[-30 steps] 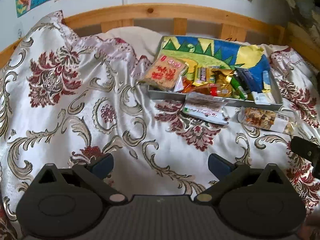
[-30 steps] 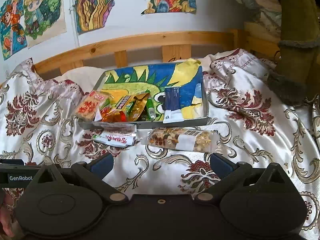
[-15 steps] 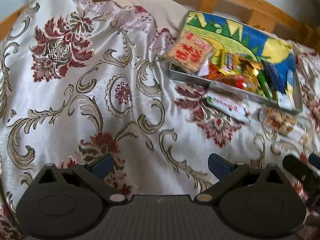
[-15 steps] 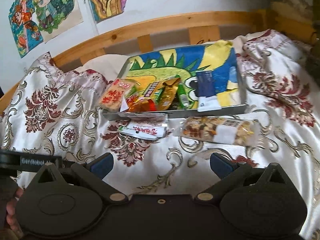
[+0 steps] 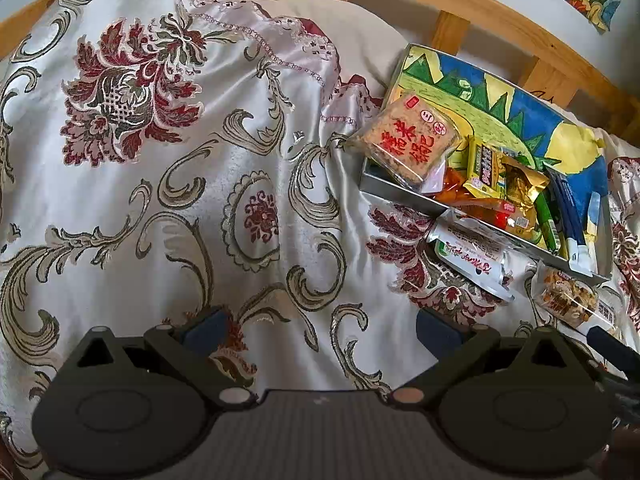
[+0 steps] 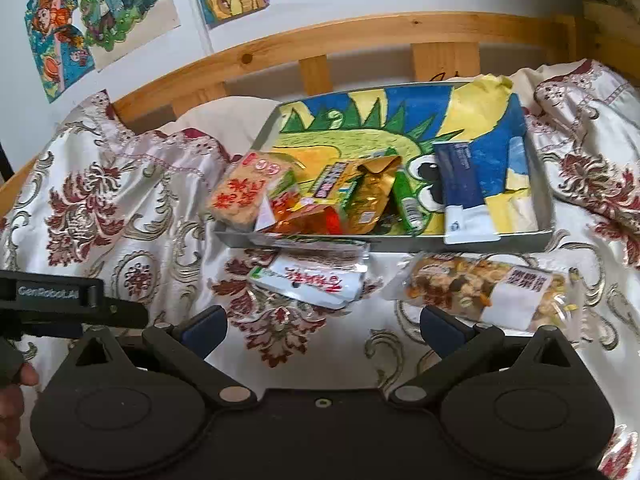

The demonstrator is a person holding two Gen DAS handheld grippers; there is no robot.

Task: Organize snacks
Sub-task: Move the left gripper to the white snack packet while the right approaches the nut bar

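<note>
A grey tray (image 6: 400,243) lined with a dinosaur drawing lies on the bedspread and holds several snack packets. A rice-cracker pack (image 6: 248,192) leans over its left rim. In front of the tray lie a white sachet (image 6: 316,280) and a clear bag of mixed nuts (image 6: 484,292). My right gripper (image 6: 322,330) is open, just short of those two packets. My left gripper (image 5: 320,326) is open over bare bedspread, left of the tray (image 5: 404,194), the sachet (image 5: 472,256) and the nut bag (image 5: 572,300).
A floral satin bedspread (image 5: 160,200) covers the bed, with a pillow (image 5: 332,20) behind it. A wooden bed rail (image 6: 360,40) runs along the back under wall drawings (image 6: 100,12). The left gripper's body (image 6: 60,304) and a hand show at the right wrist view's left edge.
My right gripper has moved closer to the tray and the two packets in front of it. My left gripper has swung left and down, so the tray now sits at the right of its view.
</note>
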